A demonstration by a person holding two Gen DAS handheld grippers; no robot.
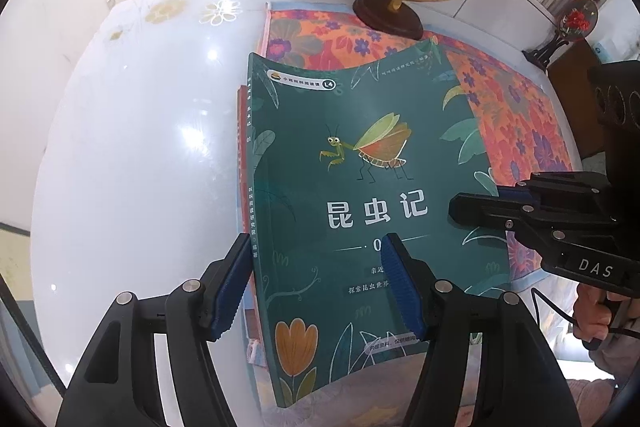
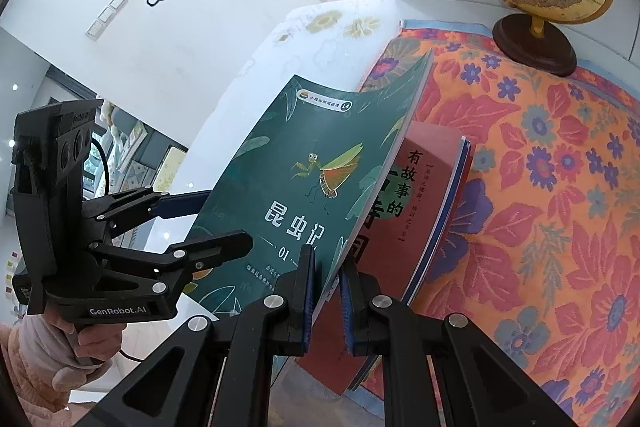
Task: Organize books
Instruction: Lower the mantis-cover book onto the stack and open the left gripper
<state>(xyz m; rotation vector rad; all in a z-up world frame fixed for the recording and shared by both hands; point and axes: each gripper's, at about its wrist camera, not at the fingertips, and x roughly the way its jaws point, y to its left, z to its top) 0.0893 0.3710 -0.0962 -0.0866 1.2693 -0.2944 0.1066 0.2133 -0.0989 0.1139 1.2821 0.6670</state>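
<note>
Pinching the green book (image 2: 304,187) by its right edge, the right gripper (image 2: 326,291) carries it above the red book (image 2: 424,203) while the half-open left gripper (image 1: 316,287) straddles its spine, so lowering level and squaring edges seems wise.

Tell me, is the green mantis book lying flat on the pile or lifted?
Lifted. The green book tilts up off the red book, its cover bowed; the right gripper pinches its near edge, shut on it.
</note>
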